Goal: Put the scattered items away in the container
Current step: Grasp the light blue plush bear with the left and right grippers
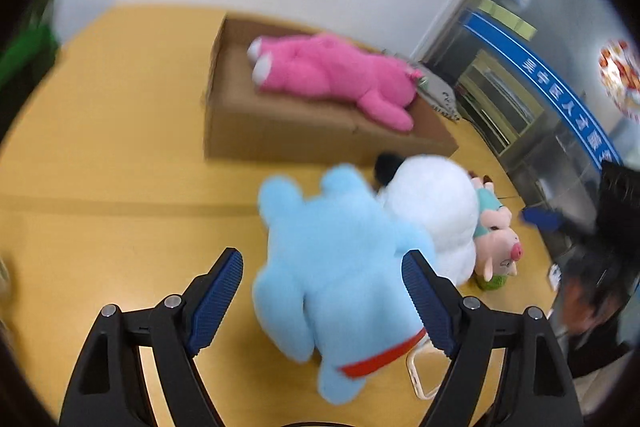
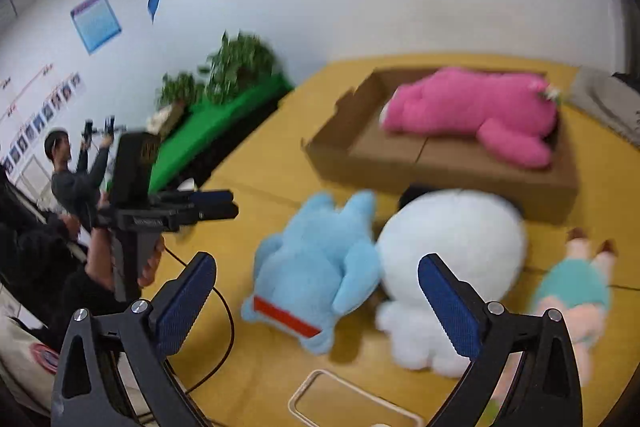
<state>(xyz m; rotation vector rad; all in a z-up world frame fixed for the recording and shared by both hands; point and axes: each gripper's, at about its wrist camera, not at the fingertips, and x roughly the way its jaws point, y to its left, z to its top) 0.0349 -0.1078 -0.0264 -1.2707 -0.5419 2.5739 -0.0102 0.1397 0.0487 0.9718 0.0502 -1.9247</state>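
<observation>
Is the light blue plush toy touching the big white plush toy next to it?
Touching. The right wrist view shows the light blue plush toy pressed against the big white plush toy with no yellow table between them.

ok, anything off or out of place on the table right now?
Three toys lie outside the brown cardboard box: the light blue plush with the red collar, the white round plush and the small pig doll in teal. Only the pink plush bear is in, one leg draped over the rim.
</observation>
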